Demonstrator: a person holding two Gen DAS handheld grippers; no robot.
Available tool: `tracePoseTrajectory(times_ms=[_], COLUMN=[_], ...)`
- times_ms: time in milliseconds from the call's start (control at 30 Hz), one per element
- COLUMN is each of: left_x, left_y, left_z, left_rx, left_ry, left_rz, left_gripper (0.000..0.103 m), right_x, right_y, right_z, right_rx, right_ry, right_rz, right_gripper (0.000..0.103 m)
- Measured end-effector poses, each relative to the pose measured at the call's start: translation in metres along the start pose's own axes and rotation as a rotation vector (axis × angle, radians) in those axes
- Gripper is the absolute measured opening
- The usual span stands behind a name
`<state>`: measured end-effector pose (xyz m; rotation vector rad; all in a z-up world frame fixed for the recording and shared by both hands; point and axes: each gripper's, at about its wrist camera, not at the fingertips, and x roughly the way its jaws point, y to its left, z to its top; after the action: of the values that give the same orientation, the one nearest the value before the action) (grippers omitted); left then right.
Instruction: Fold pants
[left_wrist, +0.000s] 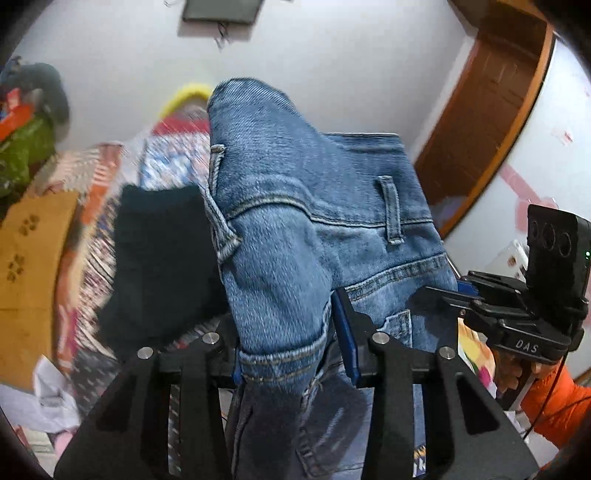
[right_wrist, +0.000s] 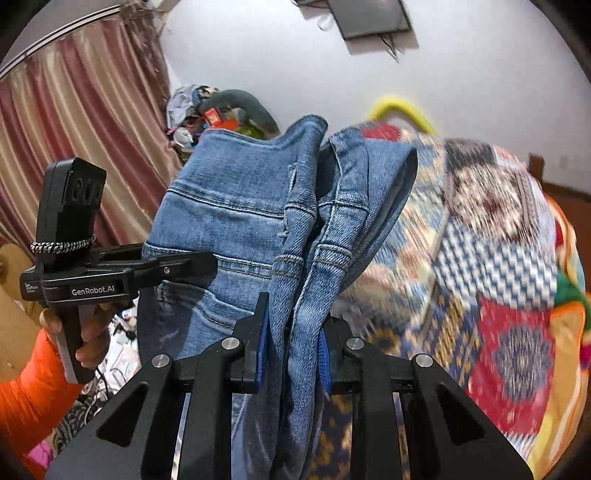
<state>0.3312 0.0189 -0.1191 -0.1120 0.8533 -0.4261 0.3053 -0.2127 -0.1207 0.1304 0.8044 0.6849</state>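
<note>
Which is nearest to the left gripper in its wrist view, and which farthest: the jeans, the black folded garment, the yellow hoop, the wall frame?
1. jeans, clamped in the left gripper.
2. black folded garment, on the bed, left.
3. yellow hoop, at the bed's far end.
4. wall frame, high on the wall.

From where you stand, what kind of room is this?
Most likely a bedroom in a home: a bed under a patchwork quilt, pink curtains at one side, and a wooden door. Both claws hold blue jeans above the bed.
</note>
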Motion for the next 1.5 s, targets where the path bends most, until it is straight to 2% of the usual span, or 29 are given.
tracePoseTrajectory(times_ms=[100, 233, 433, 700, 833, 1000, 1133, 1267, 1367, 1500], left_x=[-0.002, 0.006, 0.036, 0.113, 0.164, 0.204, 0.201, 0.181, 0.154, 0.102], left_y=[0.020, 0.054, 0.109, 0.175, 0.207, 0.226, 0.231, 0.224, 0.212, 0.188], left_z=[0.018, 0.036, 0.064, 0.080, 0.077, 0.072, 0.070, 0.069, 0.067, 0.066], left_rx=[-0.003, -0.038, -0.102, -0.192, -0.245, -0.256, -0.306, -0.296, -0.259, -0.224], left_ry=[-0.041, -0.061, -0.074, -0.004, 0.074, 0.135, 0.130, 0.108, 0.083, 0.019], left_rz=[0.053, 0.095, 0.121, 0.188, 0.206, 0.233, 0.191, 0.224, 0.251, 0.254], left_gripper=[0.040, 0.040, 0.040, 0.040, 0.040, 0.042, 0.046, 0.046, 0.046, 0.046], right_x=[0.018, 0.055, 0.114, 0.202, 0.239, 0.277, 0.269, 0.259, 0.243, 0.205], right_y=[0.008, 0.008, 0.005, -0.007, -0.019, -0.036, -0.039, -0.035, -0.032, -0.014], right_z=[0.025, 0.061, 0.097, 0.115, 0.115, 0.109, 0.105, 0.102, 0.104, 0.109], right_rx=[-0.024, -0.029, -0.036, -0.028, -0.032, -0.037, -0.040, -0.065, -0.061, -0.111], right_ry=[-0.019, -0.003, 0.025, 0.140, 0.201, 0.279, 0.284, 0.267, 0.237, 0.174], right_rz=[0.003, 0.025, 0.032, 0.002, -0.026, -0.071, -0.062, -0.100, -0.092, -0.095], right_gripper=[0.020, 0.020, 0.020, 0.019, 0.019, 0.019, 0.023, 0.026, 0.030, 0.031])
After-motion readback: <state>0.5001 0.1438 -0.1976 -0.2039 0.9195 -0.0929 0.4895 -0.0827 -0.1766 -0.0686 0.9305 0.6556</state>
